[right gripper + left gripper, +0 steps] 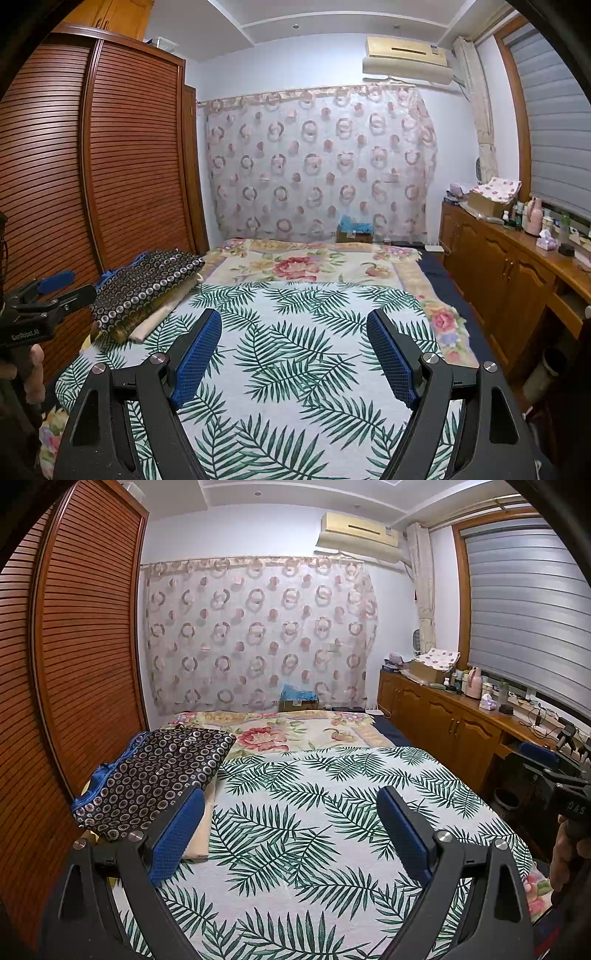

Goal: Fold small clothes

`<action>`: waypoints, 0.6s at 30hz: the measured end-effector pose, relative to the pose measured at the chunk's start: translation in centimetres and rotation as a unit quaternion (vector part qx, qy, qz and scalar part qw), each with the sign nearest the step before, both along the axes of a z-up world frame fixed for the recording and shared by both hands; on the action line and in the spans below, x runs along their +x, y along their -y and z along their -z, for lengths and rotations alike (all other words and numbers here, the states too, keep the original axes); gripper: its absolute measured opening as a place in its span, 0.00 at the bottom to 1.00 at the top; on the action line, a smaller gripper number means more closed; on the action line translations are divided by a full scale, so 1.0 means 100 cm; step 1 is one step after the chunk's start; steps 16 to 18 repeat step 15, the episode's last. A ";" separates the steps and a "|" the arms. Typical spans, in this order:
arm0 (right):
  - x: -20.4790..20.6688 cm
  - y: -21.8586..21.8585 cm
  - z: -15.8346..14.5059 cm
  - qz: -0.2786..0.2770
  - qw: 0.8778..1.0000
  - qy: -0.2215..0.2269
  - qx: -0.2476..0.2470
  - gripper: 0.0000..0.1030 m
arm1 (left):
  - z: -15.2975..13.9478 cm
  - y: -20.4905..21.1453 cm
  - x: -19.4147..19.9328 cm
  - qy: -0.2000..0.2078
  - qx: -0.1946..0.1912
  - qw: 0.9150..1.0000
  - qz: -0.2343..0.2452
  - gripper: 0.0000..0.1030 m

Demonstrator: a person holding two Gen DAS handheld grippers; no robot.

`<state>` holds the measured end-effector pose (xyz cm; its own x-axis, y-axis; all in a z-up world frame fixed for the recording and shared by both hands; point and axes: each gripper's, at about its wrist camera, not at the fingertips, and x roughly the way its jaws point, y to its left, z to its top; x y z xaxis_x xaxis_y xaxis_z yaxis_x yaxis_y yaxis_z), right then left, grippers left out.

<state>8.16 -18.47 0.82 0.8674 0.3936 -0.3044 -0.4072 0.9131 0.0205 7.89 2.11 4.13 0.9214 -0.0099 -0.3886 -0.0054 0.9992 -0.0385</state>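
Dark ring-patterned clothes (155,775) are sitting stacked at the palm-leaf sheet's (314,830) left edge, beside the wardrobe (74,646). Left claw (291,830) and right claw (293,354) are both hovering released, grasping nothing; folding is looking finished or unstarted.

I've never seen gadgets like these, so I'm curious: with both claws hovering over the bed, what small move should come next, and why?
Probably the left gripper should reach left to the dark circle-print garment atop the stack. Both it and the right gripper are open and empty, and the leaf-print cloth lies bare.
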 end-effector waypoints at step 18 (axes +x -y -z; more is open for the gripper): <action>-0.001 0.000 0.001 0.000 1.000 0.003 0.000 0.80 | -0.002 0.001 0.000 0.001 0.001 1.000 0.000 0.92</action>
